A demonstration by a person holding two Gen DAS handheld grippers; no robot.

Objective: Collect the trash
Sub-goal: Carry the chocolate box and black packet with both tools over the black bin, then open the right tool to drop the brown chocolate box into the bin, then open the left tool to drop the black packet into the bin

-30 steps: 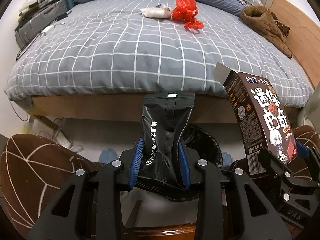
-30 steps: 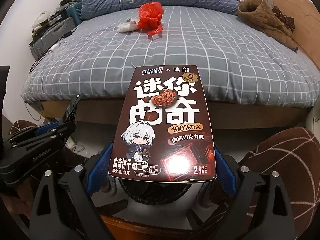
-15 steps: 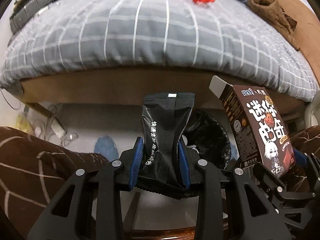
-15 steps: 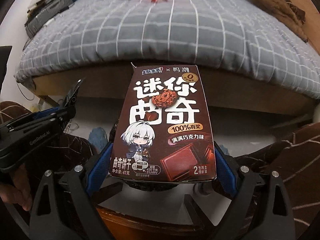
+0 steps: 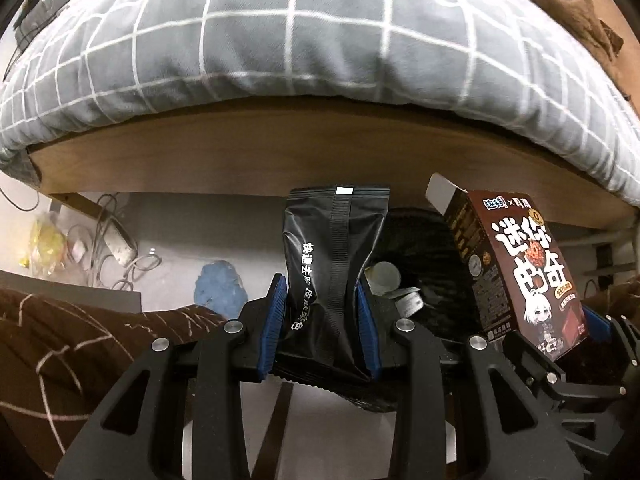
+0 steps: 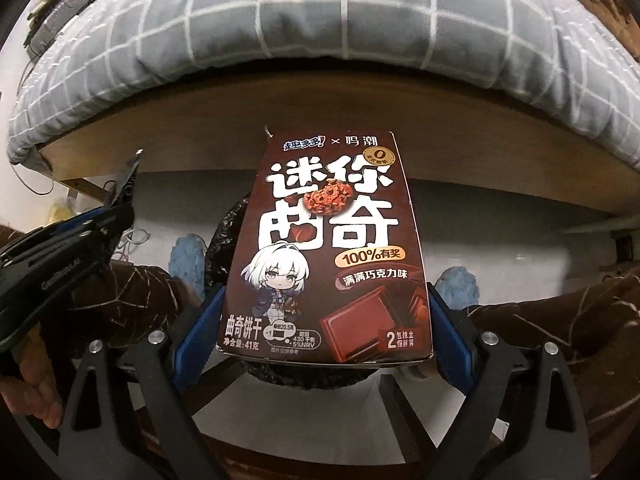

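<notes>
My left gripper (image 5: 320, 320) is shut on a black snack pouch (image 5: 334, 256) held upright. My right gripper (image 6: 324, 320) is shut on a brown cookie box (image 6: 326, 248), which also shows at the right of the left wrist view (image 5: 516, 272). Both hang just above a bin lined with a black bag (image 5: 420, 248), on the floor in front of the bed; some trash lies in it. In the right wrist view the box hides most of the bin (image 6: 226, 240). The left gripper body shows at the left of that view (image 6: 64, 260).
The bed with a grey checked cover (image 5: 320, 40) and wooden frame (image 5: 320, 160) fills the top. Cables, a power strip (image 5: 120, 248) and a yellow bag (image 5: 44, 248) lie on the floor at left. Blue slippers (image 5: 218, 288) and brown-trousered legs (image 5: 80, 340) flank the bin.
Both grippers have tilted and moved down toward the floor with their items. The bed top with the red bag has slid out of view, and the bin's inside now shows.
</notes>
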